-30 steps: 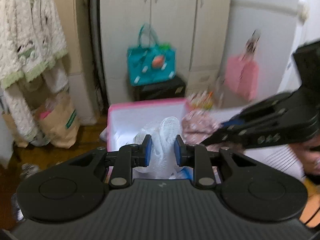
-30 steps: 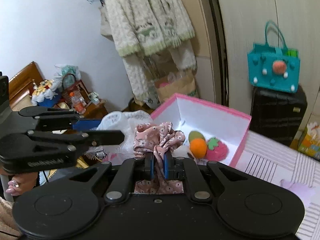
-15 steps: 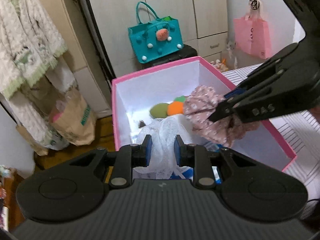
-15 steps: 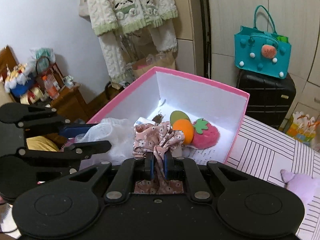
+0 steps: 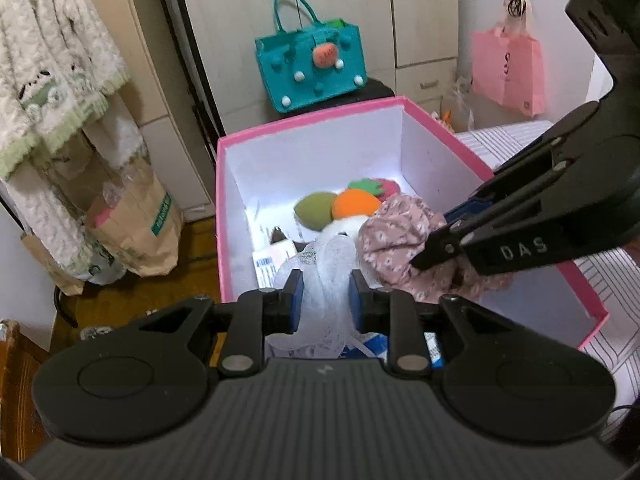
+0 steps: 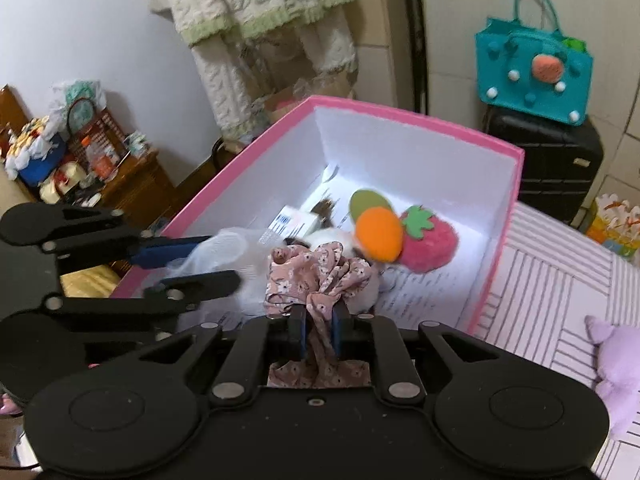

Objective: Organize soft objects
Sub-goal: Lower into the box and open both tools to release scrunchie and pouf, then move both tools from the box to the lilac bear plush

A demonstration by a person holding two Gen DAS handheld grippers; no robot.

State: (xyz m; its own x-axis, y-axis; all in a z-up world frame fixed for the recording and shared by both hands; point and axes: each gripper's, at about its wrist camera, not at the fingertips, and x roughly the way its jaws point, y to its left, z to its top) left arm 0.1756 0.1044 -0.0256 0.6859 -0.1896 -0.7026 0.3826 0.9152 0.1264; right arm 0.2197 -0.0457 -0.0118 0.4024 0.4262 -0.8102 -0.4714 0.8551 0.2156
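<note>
The pink box's (image 5: 436, 114) near wall is hidden behind the left gripper (image 5: 325, 300), and the white mesh cloth (image 5: 328, 280) and floral cloth (image 5: 394, 236) cover much of its floor. The printed papers (image 6: 420, 296) there are too small to read. The purple plush (image 6: 618, 368) is cut off by the right edge

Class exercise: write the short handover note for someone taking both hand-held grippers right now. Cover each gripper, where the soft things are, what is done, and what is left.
Left hand-held gripper: over the pink box, jaws opening, white mesh cloth between them.
Right hand-held gripper: also over the box, jaws opening, floral cloth between them.
Already in the box: orange plush, green plush, strawberry plush.
Left to do: let both cloths drop in, pull back; purple plush lies outside on the striped sheet.
</note>
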